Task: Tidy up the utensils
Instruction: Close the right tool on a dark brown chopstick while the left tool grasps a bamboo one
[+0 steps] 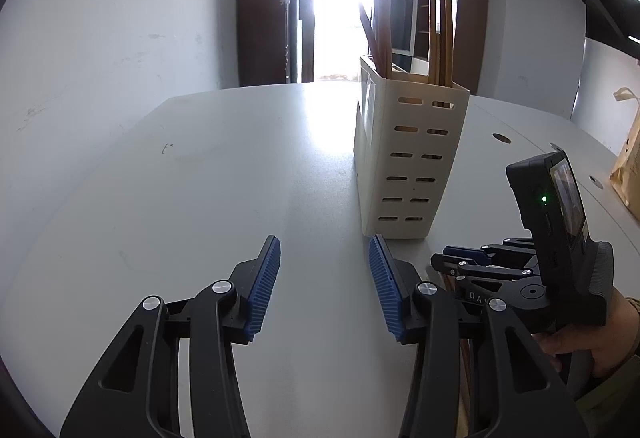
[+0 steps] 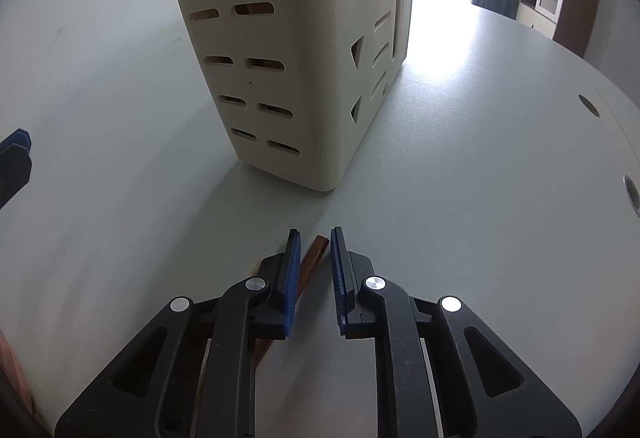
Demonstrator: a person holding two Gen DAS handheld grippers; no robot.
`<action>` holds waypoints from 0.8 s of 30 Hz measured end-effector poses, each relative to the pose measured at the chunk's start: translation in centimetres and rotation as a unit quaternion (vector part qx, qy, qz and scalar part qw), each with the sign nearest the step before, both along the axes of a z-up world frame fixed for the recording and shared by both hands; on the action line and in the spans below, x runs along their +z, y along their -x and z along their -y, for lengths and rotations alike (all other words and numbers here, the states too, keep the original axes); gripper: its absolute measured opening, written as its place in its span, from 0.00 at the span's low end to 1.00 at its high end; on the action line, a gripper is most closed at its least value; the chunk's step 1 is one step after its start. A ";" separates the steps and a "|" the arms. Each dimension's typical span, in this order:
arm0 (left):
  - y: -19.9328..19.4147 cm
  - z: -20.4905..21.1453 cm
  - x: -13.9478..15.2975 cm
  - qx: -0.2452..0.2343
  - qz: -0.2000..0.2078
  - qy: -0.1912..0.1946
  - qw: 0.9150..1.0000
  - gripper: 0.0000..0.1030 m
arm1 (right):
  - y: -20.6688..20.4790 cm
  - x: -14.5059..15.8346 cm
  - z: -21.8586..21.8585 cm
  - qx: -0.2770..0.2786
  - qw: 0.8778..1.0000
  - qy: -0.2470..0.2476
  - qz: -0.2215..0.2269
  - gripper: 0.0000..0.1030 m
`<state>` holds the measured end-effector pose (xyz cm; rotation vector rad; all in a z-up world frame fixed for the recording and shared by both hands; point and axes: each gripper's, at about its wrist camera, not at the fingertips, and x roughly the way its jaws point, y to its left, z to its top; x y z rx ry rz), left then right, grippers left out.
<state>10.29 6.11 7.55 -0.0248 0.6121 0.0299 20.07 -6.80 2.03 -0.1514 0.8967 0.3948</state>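
Between the right gripper's (image 2: 313,238) blue fingers (image 2: 290,278) lies a brown chopstick (image 2: 314,254) flat on the grey tabletop (image 2: 460,198); a gap shows on the right side, while against the left pad contact cannot be told, so the grip is not seen as clamped. Only the right wrist view shows this — from the left wrist view the right gripper (image 1: 456,258) is seen sidelong with its tips hidden, held by a hand (image 1: 580,342). The left gripper (image 1: 324,250) hovers with fingers (image 1: 264,290) apart and nothing between them. Just beyond stands the cream slotted utensil holder (image 1: 408,158), upright on the tabletop; the left view alone shows wooden chopsticks (image 1: 440,38) rising from its top — the right view cuts that off.
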 end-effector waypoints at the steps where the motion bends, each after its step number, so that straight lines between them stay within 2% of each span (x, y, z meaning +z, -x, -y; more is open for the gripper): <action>1: 0.0 0.1 -0.1 -0.002 -0.002 -0.001 1.000 0.45 | 0.0 0.0 0.2 0.001 1.000 -0.003 -0.002 0.14; 10: -0.3 1.2 -1.3 -0.019 -0.024 -0.005 1.000 0.45 | -0.3 0.1 0.8 0.007 1.000 -0.003 -0.004 0.12; 12: -0.3 1.3 -1.5 -0.019 -0.026 -0.007 0.999 0.45 | -0.2 0.2 0.5 0.009 1.000 0.000 -0.004 0.14; 14: -0.1 1.4 -1.5 -0.020 -0.028 -0.008 0.999 0.45 | 0.1 0.2 0.6 0.013 1.000 0.003 -0.001 0.21; 19: -0.2 1.7 -1.8 -0.025 -0.034 -0.007 0.999 0.45 | 1.6 0.0 0.7 0.016 1.000 0.014 0.003 0.22; 21: -0.4 1.9 -2.0 -0.028 -0.039 -0.006 0.999 0.45 | 1.2 -0.1 0.5 0.017 1.000 0.018 0.003 0.22; 24: -0.7 2.1 -2.3 -0.032 -0.047 -0.002 0.998 0.45 | 0.8 0.0 0.8 0.013 1.000 0.016 0.001 0.14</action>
